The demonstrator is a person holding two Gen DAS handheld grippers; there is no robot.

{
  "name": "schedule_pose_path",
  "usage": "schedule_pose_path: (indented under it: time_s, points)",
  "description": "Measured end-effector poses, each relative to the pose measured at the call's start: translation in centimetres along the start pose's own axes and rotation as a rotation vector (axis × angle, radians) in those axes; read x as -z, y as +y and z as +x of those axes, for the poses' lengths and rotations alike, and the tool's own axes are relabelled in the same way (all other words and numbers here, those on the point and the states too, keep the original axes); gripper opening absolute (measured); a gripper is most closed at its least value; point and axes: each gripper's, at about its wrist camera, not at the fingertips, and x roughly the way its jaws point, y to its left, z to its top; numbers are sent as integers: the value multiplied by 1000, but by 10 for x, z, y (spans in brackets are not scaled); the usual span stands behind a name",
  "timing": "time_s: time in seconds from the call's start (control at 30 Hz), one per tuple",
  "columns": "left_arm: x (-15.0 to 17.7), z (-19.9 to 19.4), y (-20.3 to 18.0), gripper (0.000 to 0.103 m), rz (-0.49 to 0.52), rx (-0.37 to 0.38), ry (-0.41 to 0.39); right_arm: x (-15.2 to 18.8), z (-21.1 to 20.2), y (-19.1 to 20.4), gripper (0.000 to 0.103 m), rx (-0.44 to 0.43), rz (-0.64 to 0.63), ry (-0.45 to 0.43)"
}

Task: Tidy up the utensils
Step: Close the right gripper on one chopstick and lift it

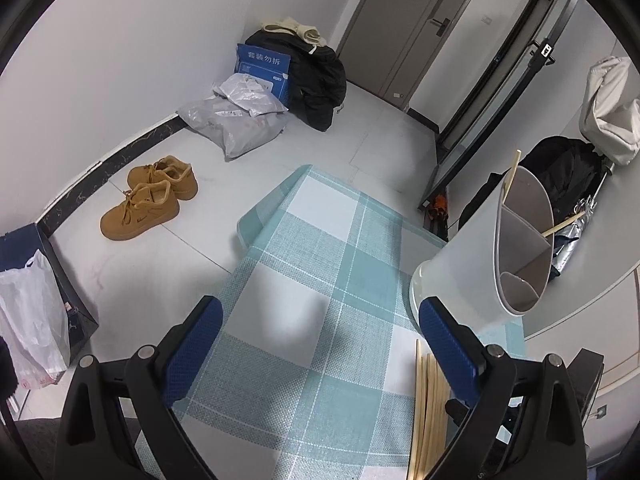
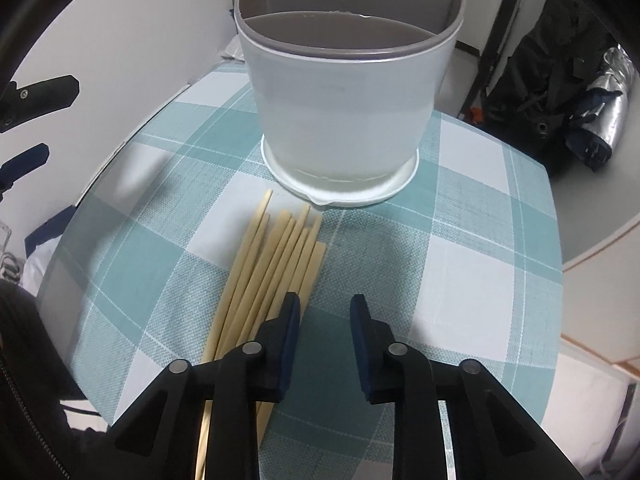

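Just ahead of the right gripper (image 2: 325,306), whose jaws stand narrowly parted with only checked cloth showing between them, a bundle of bamboo chopsticks (image 2: 272,264) lies flat on the desk (image 2: 480,264). The bundle's near ends pass under the left-hand jaw, so nothing is gripped yet. The left gripper (image 1: 320,344) hovers with its jaws wide and empty over bare cloth, the same chopsticks lying just behind its right-hand jaw. Beyond the bundle, nearly touching its far tips, stands the white utensil holder (image 2: 340,120) with grey dividers; at least one chopstick (image 1: 510,178) already leans in a far compartment, possibly two. Judging by that, the sorting has barely begun and most sticks are left. Nothing blocks the way to the holder. Farther off, tan shoes (image 1: 150,196) and parcel bags (image 1: 234,120) sit on the floor.
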Motion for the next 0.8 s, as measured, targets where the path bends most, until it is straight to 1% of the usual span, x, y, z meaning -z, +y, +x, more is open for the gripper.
schedule_pose_path:
  time_s: [0.13,0.3,0.33,0.37,0.4,0.43,0.53,0.63,0.8]
  points:
    - [-1,0,4,96,-16,0,4,-3,2,5,24,38,-24,11]
    - [-1,0,7,96,-39,0,5,-5,1,10,23,40,17,21]
    - [-1,-1,8,96,-43,0,0,-4,4,11,22,40,24,39]
    - [-2,-2,9,96,-48,0,-11,-3,2,13,22,45,32,24]
    - [-1,-4,9,96,-51,-2,-15,-4,3,13,22,50,37,27]
    - [-2,-3,10,96,-56,-5,-19,-4,3,13,20,50,43,24]
    - [-2,-1,12,96,-68,-2,-2,-3,3,15,7,31,22,24]
    - [-2,0,15,96,-77,3,6,2,0,18,5,35,-32,31]
    - [-2,-2,16,96,-89,15,10,14,-5,11,5,-19,-50,65]
